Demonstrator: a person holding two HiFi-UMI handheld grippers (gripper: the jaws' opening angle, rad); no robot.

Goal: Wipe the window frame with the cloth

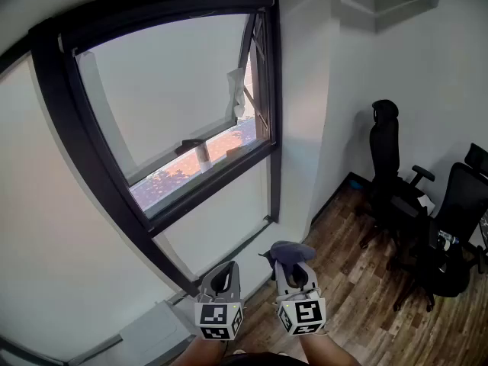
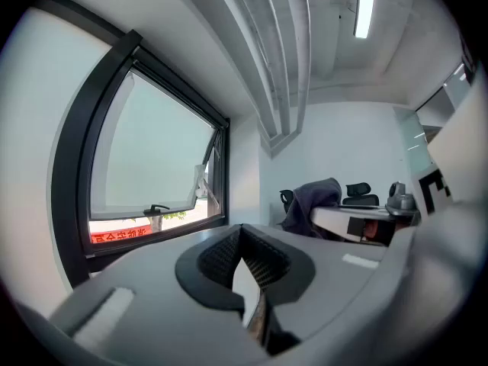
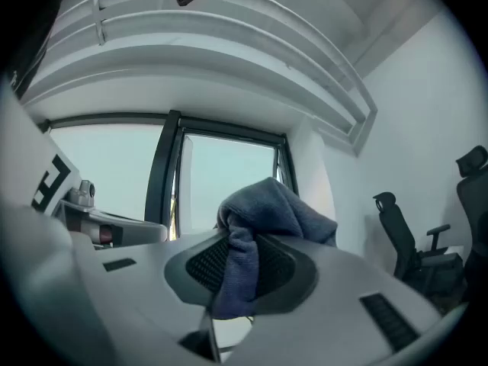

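Low at 6 o'clock in the head view, the right gripper (image 1: 296, 269) is clenched on the cloth (image 1: 288, 250) — a soft, light, limp grey wad bunched above the jaws, likely to fold against an edge rather than slip; its mid-fold pinch looks sound. At 7 o'clock the left gripper (image 1: 223, 280) has its jaws together on nothing. Up at 11 o'clock the dark window frame (image 1: 213, 191) is well apart from both — its tilted-out sash (image 1: 261, 71) and handle (image 1: 191, 143) may snag; office chairs (image 1: 389, 166) stand at 3 o'clock, clear.

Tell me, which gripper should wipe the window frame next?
The right gripper: it grips the cloth. The left gripper is shut on nothing. Both sit low, below the window frame.
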